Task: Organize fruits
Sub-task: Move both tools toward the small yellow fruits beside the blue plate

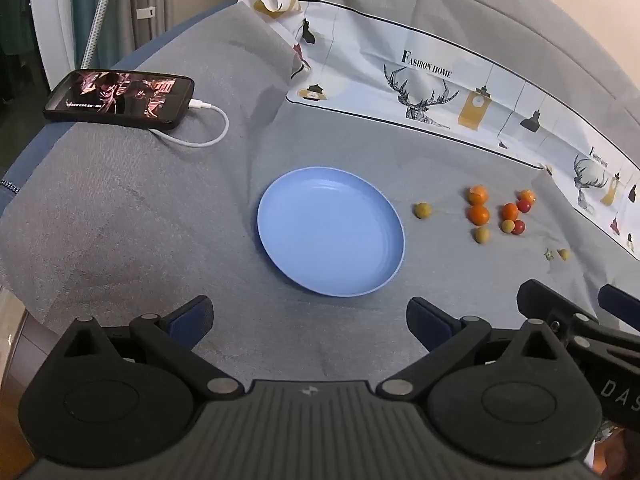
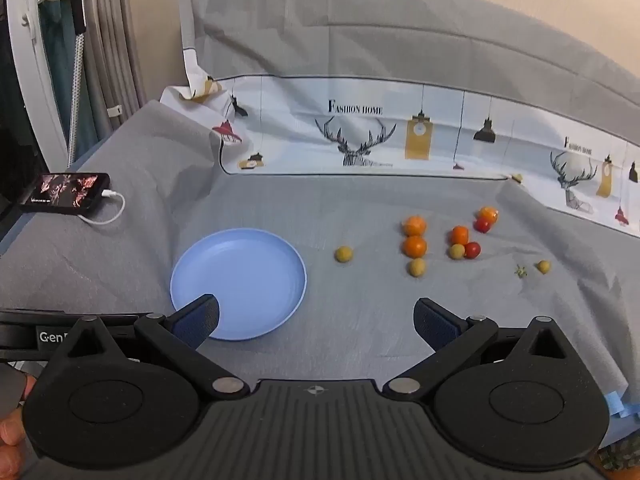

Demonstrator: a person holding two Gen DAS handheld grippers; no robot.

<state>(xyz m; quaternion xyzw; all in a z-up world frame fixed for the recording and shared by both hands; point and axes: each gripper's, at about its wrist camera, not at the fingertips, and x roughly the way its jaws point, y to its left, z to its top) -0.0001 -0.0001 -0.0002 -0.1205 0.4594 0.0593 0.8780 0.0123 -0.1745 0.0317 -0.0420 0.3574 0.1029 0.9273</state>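
An empty blue plate (image 1: pixel 312 216) (image 2: pixel 256 264) lies on the grey cloth. To its right lie several small fruits: orange ones (image 1: pixel 478 214) (image 2: pixel 415 246), red ones (image 1: pixel 519 227) (image 2: pixel 472 250) and yellow-green ones (image 1: pixel 422 210) (image 2: pixel 343 254). My left gripper (image 1: pixel 310 320) is open and empty, just in front of the plate. My right gripper (image 2: pixel 316 320) is open and empty, in front of the plate's right side and short of the fruits; it also shows at the right edge of the left wrist view (image 1: pixel 580 312).
A phone (image 1: pixel 120 98) (image 2: pixel 66 192) with a lit screen and a white cable (image 1: pixel 208 128) lies at the far left by the table edge. A printed white cloth (image 1: pixel 440 92) (image 2: pixel 380 132) runs along the back. A small green stem (image 2: pixel 520 271) lies by the rightmost fruit.
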